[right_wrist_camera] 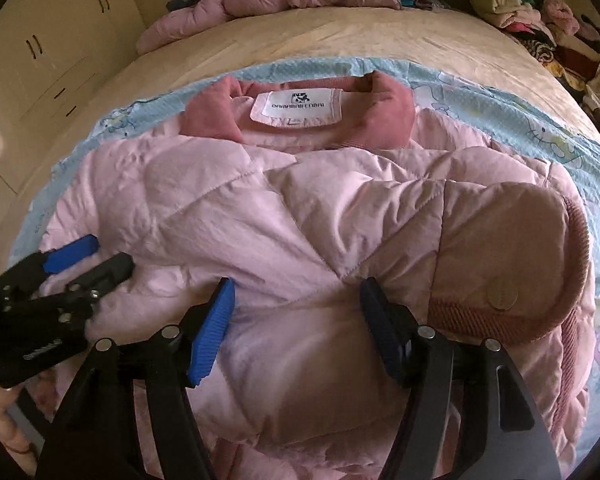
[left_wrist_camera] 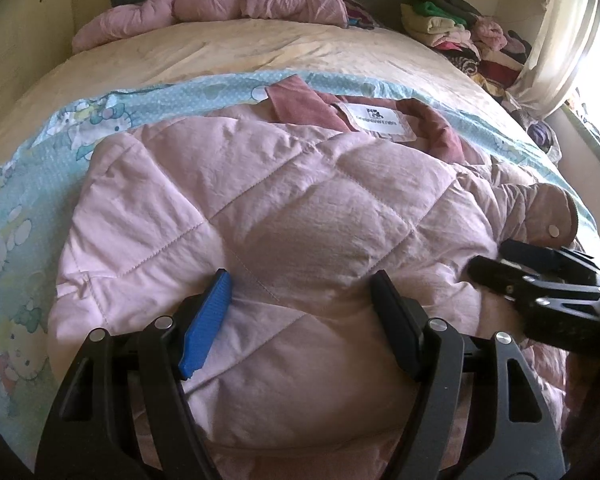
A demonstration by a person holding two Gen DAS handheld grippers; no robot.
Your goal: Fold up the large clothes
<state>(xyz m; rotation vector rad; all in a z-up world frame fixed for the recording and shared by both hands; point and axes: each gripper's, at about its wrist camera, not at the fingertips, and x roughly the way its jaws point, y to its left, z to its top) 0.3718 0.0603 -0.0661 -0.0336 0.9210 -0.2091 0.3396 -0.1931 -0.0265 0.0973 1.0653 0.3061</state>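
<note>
A pink quilted jacket lies on the bed with its darker pink collar and white label at the far end. It also fills the right wrist view, with a sleeve cuff and snap button folded over on the right. My left gripper is open, its jaws resting spread on the jacket's near part. My right gripper is open too, jaws spread on the jacket beside the cuff. Each gripper shows in the other's view, the right one in the left wrist view and the left one in the right wrist view.
The jacket lies on a light blue cartoon-print sheet over a beige bedspread. A second pink jacket is bunched at the far end. A stack of folded clothes sits far right by a curtain. Cream wardrobes stand left.
</note>
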